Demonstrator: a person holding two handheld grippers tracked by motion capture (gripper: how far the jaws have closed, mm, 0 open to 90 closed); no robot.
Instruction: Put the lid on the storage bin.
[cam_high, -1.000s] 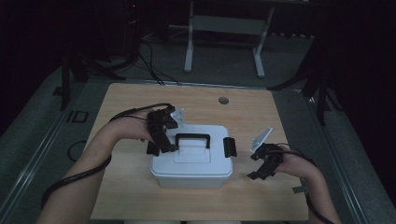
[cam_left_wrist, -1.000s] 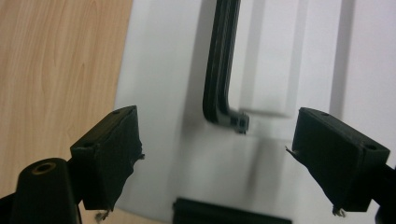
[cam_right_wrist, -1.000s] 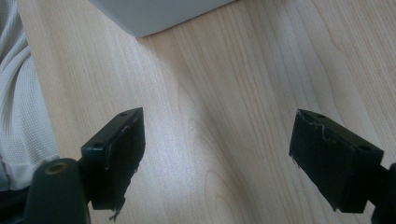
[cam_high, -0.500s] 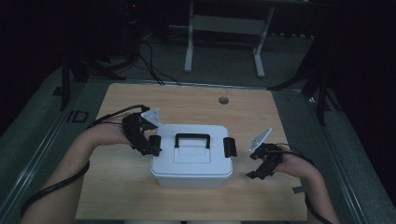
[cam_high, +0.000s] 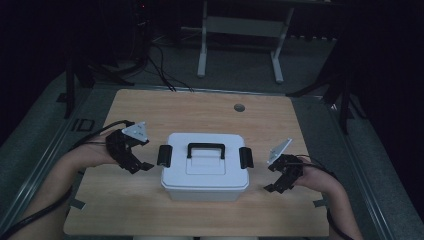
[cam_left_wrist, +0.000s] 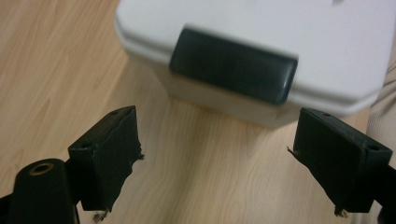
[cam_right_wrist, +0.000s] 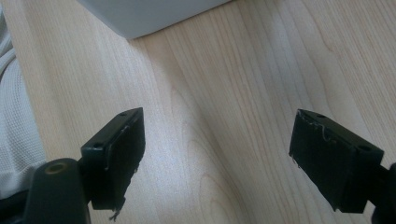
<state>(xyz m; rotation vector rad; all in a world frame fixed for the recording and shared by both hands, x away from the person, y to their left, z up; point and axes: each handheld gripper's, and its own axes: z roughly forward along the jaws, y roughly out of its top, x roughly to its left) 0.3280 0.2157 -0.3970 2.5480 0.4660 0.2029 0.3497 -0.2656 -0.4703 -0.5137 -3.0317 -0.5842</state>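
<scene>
Looking at this rn, the white storage box (cam_high: 204, 167) sits roughly mid-tabletop, a bit toward the near edge, lid on, black carry handle (cam_high: 205, 148) lying flat on top and a black latch on each short end. Left gripper (cam_high: 134, 162) hangs just beside the left latch (cam_high: 164, 155), jaws spread wide w/ nothing in them. In the left gripper view that latch (cam_left_wrist: 233, 66) is dead ahead between the jaws but not touching yet. Right gripper (cam_high: 278, 181) is near the box's right end, also wide and empty, but its own view mostly shows bare tabletop (cam_right_wrist: 224, 93) w/ only a corner of the box (cam_right_wrist: 140, 14) at the top, so imo it's aimed low and not lined up on the right latch (cam_high: 245, 157).

What could go wrong, my guess:
- box looks light, nothing pinning it. Pry one latch from one side only and the whole thing prob skids toward the opposite tabletop edge instead of the latch popping.
- right gripper closing from where it points now would pinch air or scrape wood, not the latch.
- latch is smooth rounded plastic, pads could slip off the lip if they bite too shallow.
- cables trail off both grippers toward the near corners, could snag on a sleeve.
</scene>
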